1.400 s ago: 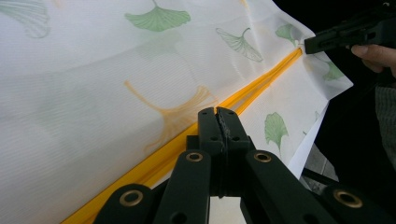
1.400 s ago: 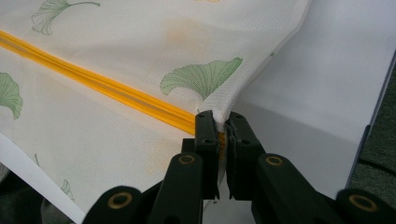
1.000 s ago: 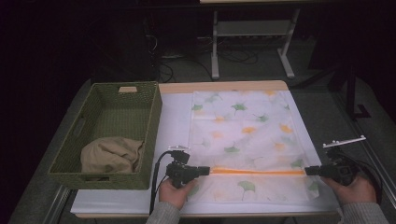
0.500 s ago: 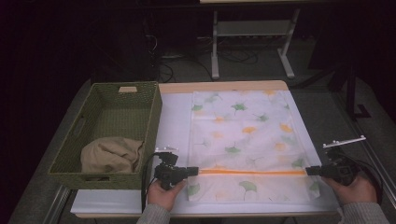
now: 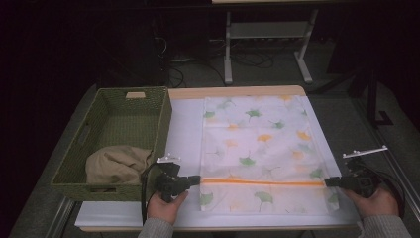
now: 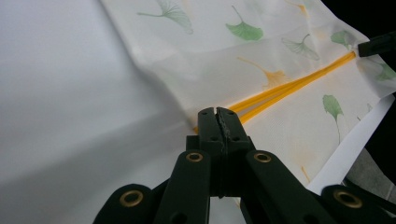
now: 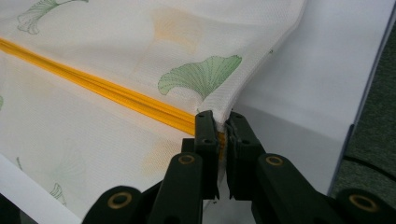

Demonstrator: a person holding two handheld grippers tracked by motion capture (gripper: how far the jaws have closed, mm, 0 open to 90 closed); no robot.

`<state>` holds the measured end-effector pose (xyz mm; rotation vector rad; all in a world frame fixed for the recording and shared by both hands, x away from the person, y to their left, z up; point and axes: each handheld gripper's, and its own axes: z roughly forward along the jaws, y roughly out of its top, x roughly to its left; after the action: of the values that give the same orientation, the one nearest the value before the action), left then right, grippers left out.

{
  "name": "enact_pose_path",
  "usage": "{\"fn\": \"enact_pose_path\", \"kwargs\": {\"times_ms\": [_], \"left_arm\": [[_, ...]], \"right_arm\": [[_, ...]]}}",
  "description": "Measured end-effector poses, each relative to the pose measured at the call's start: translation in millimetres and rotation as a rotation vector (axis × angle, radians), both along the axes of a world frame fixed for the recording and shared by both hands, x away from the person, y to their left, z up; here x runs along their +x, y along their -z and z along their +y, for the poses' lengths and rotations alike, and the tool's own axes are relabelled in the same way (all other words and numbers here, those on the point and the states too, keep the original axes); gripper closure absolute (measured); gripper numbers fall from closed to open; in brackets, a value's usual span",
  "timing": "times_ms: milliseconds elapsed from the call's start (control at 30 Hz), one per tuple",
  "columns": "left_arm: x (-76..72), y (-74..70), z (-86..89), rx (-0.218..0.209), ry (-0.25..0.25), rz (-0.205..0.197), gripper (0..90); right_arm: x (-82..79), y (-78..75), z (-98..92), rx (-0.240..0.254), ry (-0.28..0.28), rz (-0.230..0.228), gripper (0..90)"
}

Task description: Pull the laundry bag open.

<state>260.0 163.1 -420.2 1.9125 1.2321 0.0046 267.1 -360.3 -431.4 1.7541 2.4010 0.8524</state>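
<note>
On the white sheet [image 5: 185, 124] that covers the worktop [image 5: 233, 92] lies a pale cloth bag [image 5: 262, 144] printed with green and orange ginkgo leaves, spread flat just beside the right wall of the woven green basket [image 5: 116, 131]. An orange zip line [image 5: 262, 182] runs straight across the bag near its edge closest to the person, well to the right of the basket's near corner.

The left hand-held gripper [image 5: 194, 180] sits at the end of that orange line nearest the basket, held by the person's left hand [image 5: 164, 206]. In the left gripper view its black jaws are pressed fully together, pinching the bag's edge right where the orange line [image 6: 289, 88] ends, and the fabric [image 6: 224, 51] puckers into a ridge from that point.

The right hand-held gripper [image 5: 331, 182] grips the opposite end of the line, on the bag's side farthest from the basket, with the right hand [image 5: 379, 202] behind it. In the right gripper view its jaws are almost closed, clamped on the bag's corner [image 7: 219, 105] with the fabric lifted slightly between them and the orange line [image 7: 107, 91] leading away.

Inside the basket, at its near end, rests a bundled tan cloth [image 5: 118, 163]. Beyond the basket's far end, dark floor and the white legs of a stand [image 5: 267, 44] are visible.
</note>
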Motion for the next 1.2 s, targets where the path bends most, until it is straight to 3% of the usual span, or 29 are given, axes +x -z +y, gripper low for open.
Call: {"fn": "enact_pose_path", "kwargs": {"times_ms": [267, 333, 367, 400, 433, 600, 633, 967, 1200], "left_arm": [[1.3, 8.4, 1.6, 0.039, 0.009, 0.017, 89.7], [1.0, 9.5, 1.1, 0.045, 0.011, 0.014, 89.2], [0.7, 8.9, 0.2, 0.053, 0.011, 0.007, 88.7], [0.7, 8.9, 0.2, 0.053, 0.011, 0.007, 87.7], [1.0, 7.6, -0.3, 0.052, 0.01, 0.002, 84.9], [0.4, 3.6, -2.2, 0.064, 0.011, -0.015, 78.7], [0.4, 2.4, -3.4, 0.07, 0.017, -0.022, 77.3], [4.5, -3.2, -5.3, 0.053, 0.031, -0.055, 66.7], [8.3, -5.3, -9.7, 0.044, 0.041, -0.044, 55.6]], "right_arm": [[1.4, 3.6, 2.7, 0.019, -0.009, -0.005, 83.0], [-0.3, 3.0, 1.3, 0.033, -0.008, -0.021, 80.0], [-2.5, 0.1, -2.1, 0.051, 0.0, -0.048, 72.0], [-2.5, 0.1, -2.1, 0.051, 0.0, -0.048, 72.0], [-4.4, -2.5, -4.9, 0.064, -0.003, -0.076, 67.4], [-8.9, -10.1, -5.6, 0.088, -0.008, -0.12, 64.3], [-11.0, -13.3, -2.1, 0.084, -0.02, -0.137, 63.7], [-8.5, -18.0, 20.5, 0.065, -0.083, -0.16, 56.7], [-5.8, -24.3, 37.2, 0.055, -0.122, -0.184, 51.7]]}}
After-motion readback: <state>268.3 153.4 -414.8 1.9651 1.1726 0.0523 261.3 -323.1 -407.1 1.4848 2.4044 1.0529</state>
